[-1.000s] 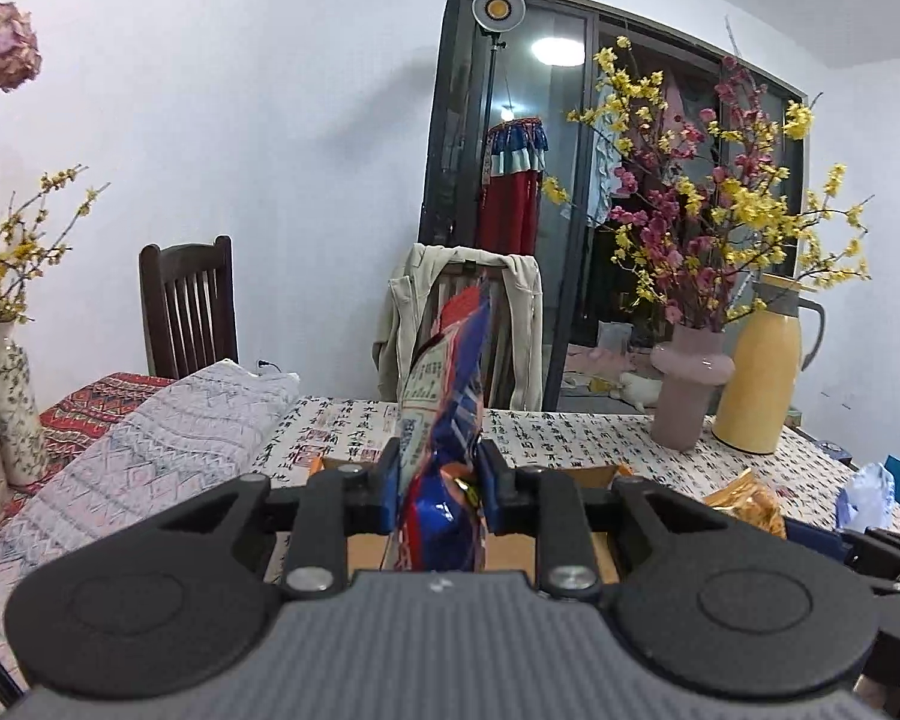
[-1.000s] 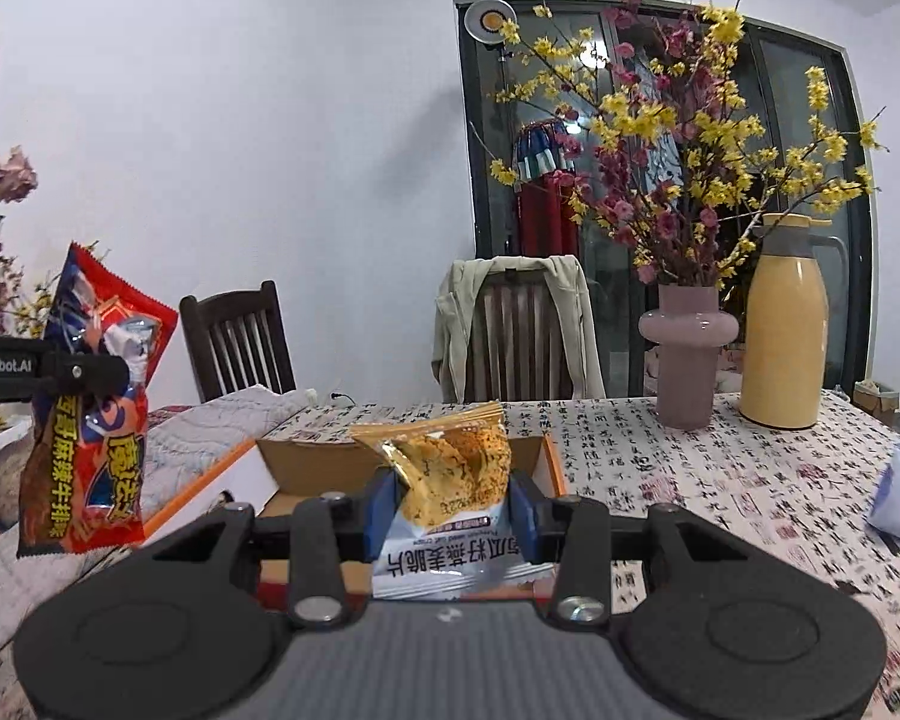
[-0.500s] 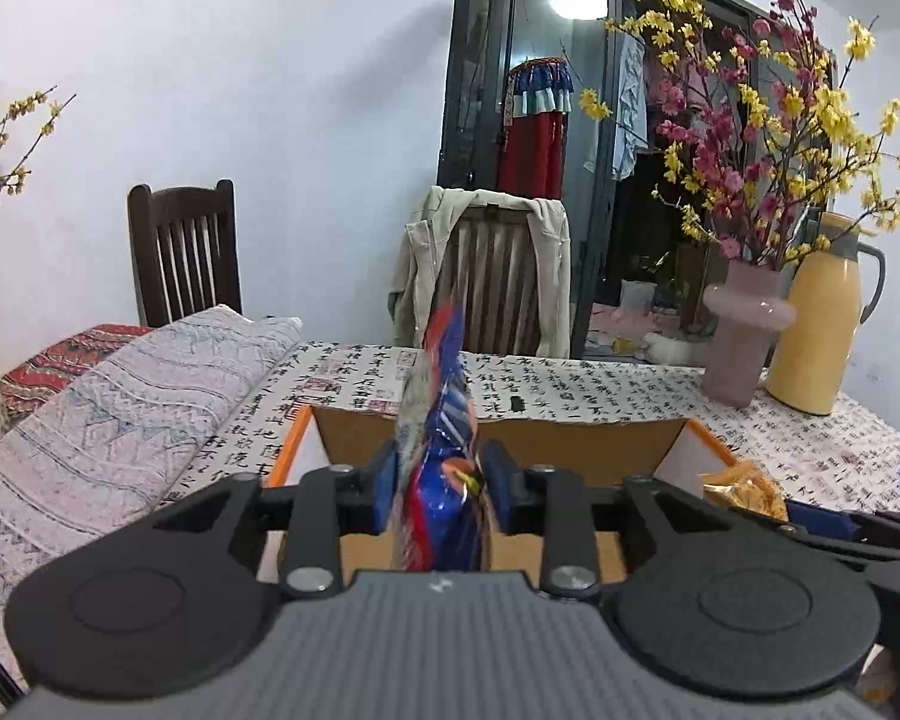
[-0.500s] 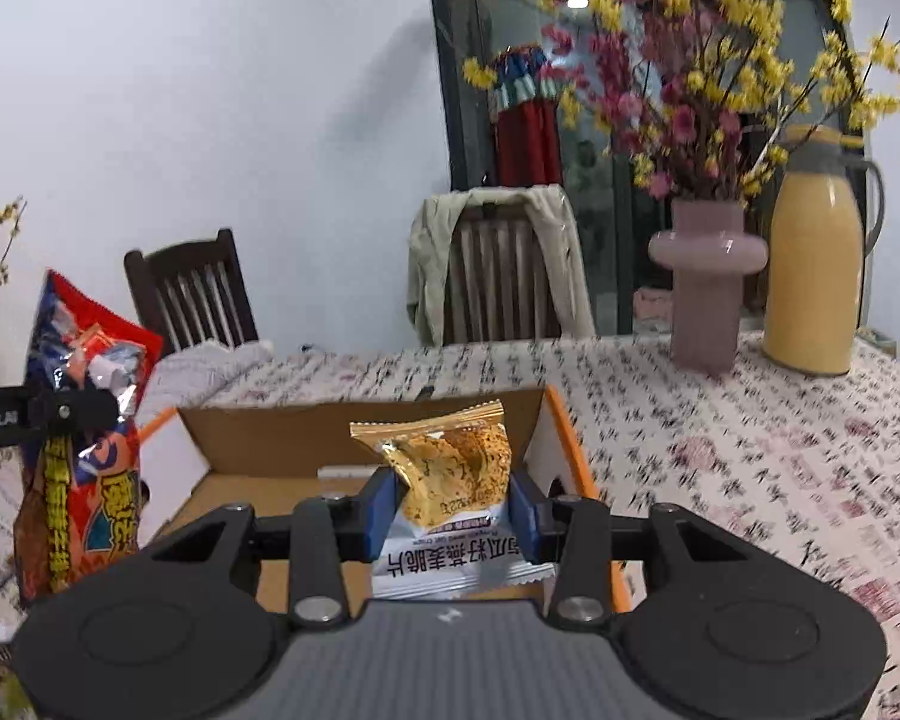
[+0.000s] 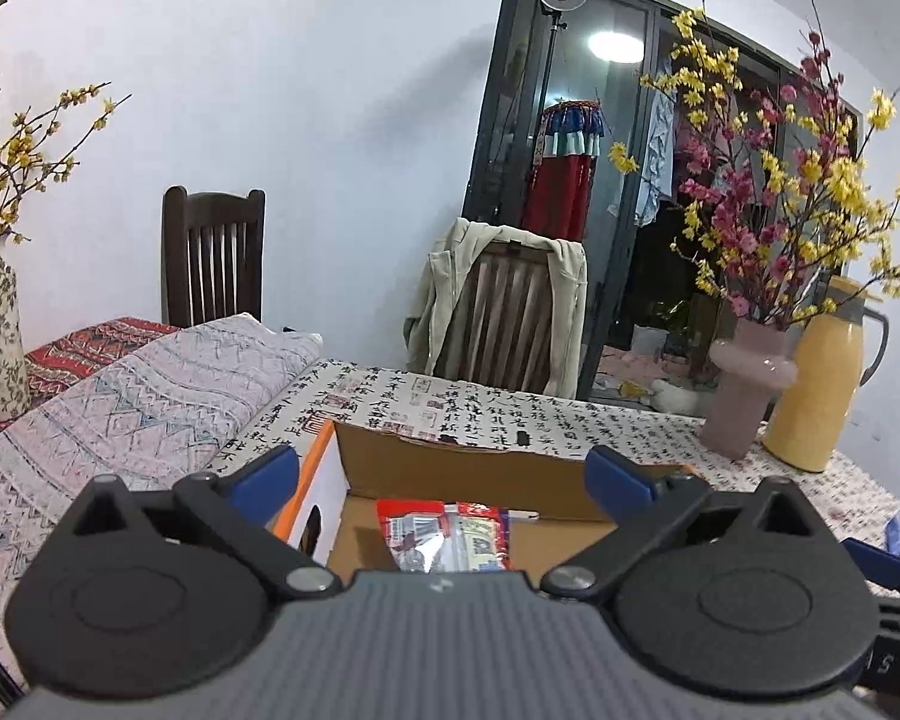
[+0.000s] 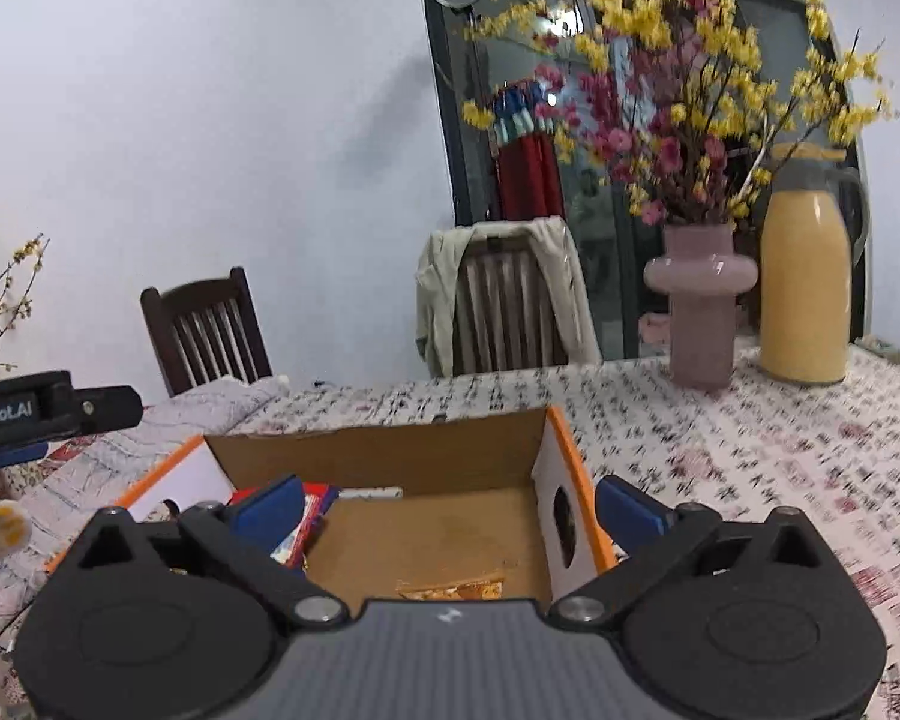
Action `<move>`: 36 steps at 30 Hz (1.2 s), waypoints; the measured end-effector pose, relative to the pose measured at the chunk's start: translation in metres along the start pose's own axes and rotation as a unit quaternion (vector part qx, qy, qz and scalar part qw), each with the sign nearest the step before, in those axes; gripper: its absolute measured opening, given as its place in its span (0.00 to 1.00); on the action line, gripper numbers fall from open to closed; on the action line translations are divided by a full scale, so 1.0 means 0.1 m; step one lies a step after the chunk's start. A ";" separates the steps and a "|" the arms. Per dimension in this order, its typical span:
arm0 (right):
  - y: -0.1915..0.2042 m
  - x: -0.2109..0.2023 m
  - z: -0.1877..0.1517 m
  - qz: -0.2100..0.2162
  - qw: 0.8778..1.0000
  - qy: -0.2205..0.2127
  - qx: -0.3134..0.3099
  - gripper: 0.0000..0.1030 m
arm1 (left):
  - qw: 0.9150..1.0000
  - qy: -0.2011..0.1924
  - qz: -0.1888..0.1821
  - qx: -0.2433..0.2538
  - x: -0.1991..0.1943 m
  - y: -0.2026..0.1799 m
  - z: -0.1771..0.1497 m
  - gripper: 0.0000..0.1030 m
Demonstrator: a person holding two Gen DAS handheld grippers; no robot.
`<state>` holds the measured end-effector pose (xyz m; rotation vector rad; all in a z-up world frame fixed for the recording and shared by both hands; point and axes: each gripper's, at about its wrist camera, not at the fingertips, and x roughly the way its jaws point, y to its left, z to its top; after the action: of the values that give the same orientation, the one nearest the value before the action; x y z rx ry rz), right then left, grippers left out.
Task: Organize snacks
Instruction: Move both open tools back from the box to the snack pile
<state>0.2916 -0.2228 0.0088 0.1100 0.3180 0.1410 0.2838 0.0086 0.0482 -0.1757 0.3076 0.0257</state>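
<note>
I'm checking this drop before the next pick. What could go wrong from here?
Both grippers, left and right, have just been opening; nothing sits between the jaws. Risks: the wide right fingers straddle the cardboard box wall and might snag it on withdrawal. The red snack bag leans in the corner and may crowd later snacks beside the orange packet.

Both wrist cameras are sitting just behind their own fingers, looking forward and slightly down across the table (image 5: 630, 420) — close over the open box (image 5: 450, 468) (image 6: 390, 450). The left view is looking in over the box's left end, the right view over its right end. Both are sharing the box, the draped chair (image 5: 510, 312) (image 6: 504, 300), the pink vase (image 5: 744, 384) (image 6: 699, 306) and the jug (image 5: 810, 384) (image 6: 804, 282) — and the right view is catching the left gripper (image 6: 6, 456) at its left edge.
</note>
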 end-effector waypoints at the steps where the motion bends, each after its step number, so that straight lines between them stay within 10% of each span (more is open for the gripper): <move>1: 0.01 -0.05 0.02 0.000 1.000 -0.003 -0.003 1.00 | 1.000 -0.001 0.003 0.001 -0.05 -0.01 0.01 1.00; 16: 0.12 -1.12 -0.20 -0.006 1.000 -0.009 -0.015 1.00 | 1.000 -0.012 0.006 0.018 -1.09 0.10 -0.20 1.00; 36: 0.23 -1.76 -1.01 0.004 0.996 0.093 -0.006 1.00 | 0.999 0.024 0.022 0.028 -1.99 0.76 -0.99 1.00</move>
<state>0.0915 -0.2190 -0.0301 0.0865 0.5033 0.1617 0.0602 0.0663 0.0031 -0.1142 0.3600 0.0554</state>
